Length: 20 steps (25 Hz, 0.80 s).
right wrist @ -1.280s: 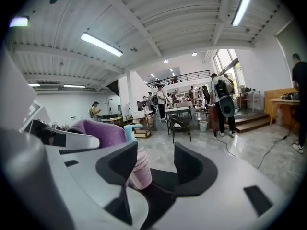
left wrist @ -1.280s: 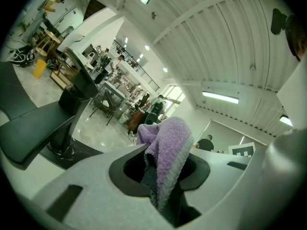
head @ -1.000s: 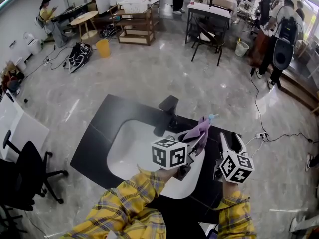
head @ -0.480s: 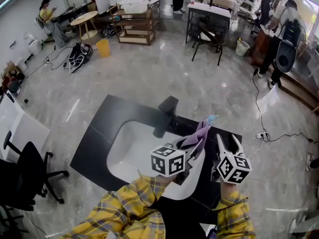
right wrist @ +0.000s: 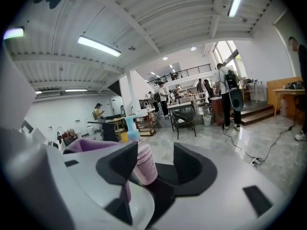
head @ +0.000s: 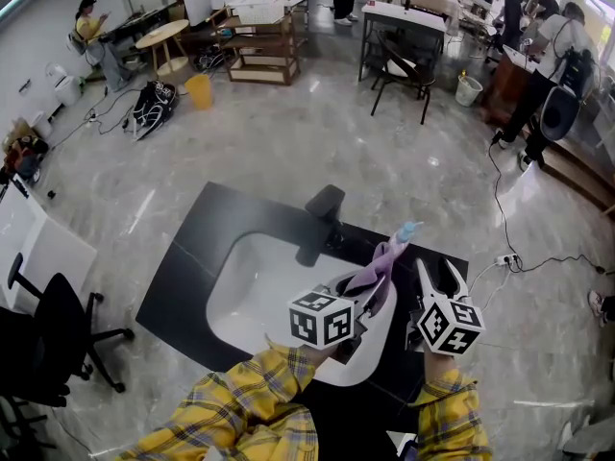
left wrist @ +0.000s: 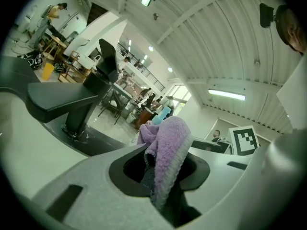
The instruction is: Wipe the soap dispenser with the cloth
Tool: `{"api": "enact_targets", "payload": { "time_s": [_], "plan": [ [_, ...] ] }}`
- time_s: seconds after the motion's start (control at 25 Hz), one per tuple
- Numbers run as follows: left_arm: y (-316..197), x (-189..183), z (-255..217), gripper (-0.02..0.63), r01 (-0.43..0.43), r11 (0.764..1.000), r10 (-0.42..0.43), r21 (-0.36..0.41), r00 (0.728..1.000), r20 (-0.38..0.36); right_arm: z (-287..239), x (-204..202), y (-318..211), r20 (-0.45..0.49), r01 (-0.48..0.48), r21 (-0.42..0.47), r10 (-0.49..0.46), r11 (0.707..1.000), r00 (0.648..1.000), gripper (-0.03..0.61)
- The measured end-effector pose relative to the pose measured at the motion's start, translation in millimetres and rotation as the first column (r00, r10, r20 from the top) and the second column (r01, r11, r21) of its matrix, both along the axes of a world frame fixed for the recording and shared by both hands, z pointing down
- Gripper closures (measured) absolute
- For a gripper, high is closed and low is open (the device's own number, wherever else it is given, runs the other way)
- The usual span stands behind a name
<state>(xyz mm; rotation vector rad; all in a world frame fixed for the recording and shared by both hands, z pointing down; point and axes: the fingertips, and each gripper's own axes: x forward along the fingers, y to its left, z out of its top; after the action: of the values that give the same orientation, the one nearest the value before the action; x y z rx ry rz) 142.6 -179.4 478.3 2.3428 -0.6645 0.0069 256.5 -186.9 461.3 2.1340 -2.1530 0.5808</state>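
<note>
The soap dispenser (right wrist: 142, 163), a pink bottle with a blue pump (head: 408, 229), stands on the black counter at the basin's right rim. My left gripper (head: 375, 284) is shut on the purple cloth (head: 381, 262), which lies against the dispenser's left side. In the left gripper view the cloth (left wrist: 166, 145) bulges out between the jaws of the left gripper (left wrist: 163, 164) and hides most of the bottle; only the blue pump (left wrist: 165, 113) shows. My right gripper (head: 436, 271) is open just right of the dispenser, holding nothing. The right gripper (right wrist: 156, 164) has the bottle just beyond its left jaw.
A white basin (head: 245, 291) is set in the black counter (head: 187, 257), with a black faucet (head: 324, 209) at its far rim. A black office chair (head: 48, 339) stands at left. Cables (head: 524, 257) run over the grey floor at right. People and tables are far off.
My left gripper with the cloth has slid slightly back toward me along the dispenser. The right gripper has hardly moved and stays open.
</note>
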Motion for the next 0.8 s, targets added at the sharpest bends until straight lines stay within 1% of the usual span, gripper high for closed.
{"api": "enact_targets", "payload": {
  "time_s": [0.2,0.56,0.64,0.68,0.8],
  "plan": [
    [-2.1,1.5,21.5,0.528,-0.010,0.998,0.012,-0.066,1.000,0.025,0.2,-2.6,-1.2,0.011,0.018,-0.001,-0.018,1.000,1.000,0.354],
    [-3.9,4.7,54.0,0.528,-0.036,0.991,0.047,-0.126,0.995,0.084,1.2,-8.6,-1.9,0.010,0.063,0.003,-0.063,0.998,0.998,0.354],
    [-2.8,3.6,60.8,0.528,-0.042,0.989,0.057,-0.142,0.994,0.098,-1.6,-10.7,-3.2,-0.007,0.104,0.015,-0.104,0.994,0.995,0.354],
    [-1.9,2.8,62.3,0.528,-0.046,0.988,0.061,-0.148,0.993,0.101,-3.6,-12.4,-4.3,-0.020,0.140,0.021,-0.140,0.990,0.990,0.354],
    [0.8,-0.5,57.5,0.528,-0.062,0.988,0.077,-0.144,0.992,0.098,-9.7,-16.5,-9.0,-0.055,0.269,0.018,-0.267,0.963,0.962,0.354]
  ]
}}
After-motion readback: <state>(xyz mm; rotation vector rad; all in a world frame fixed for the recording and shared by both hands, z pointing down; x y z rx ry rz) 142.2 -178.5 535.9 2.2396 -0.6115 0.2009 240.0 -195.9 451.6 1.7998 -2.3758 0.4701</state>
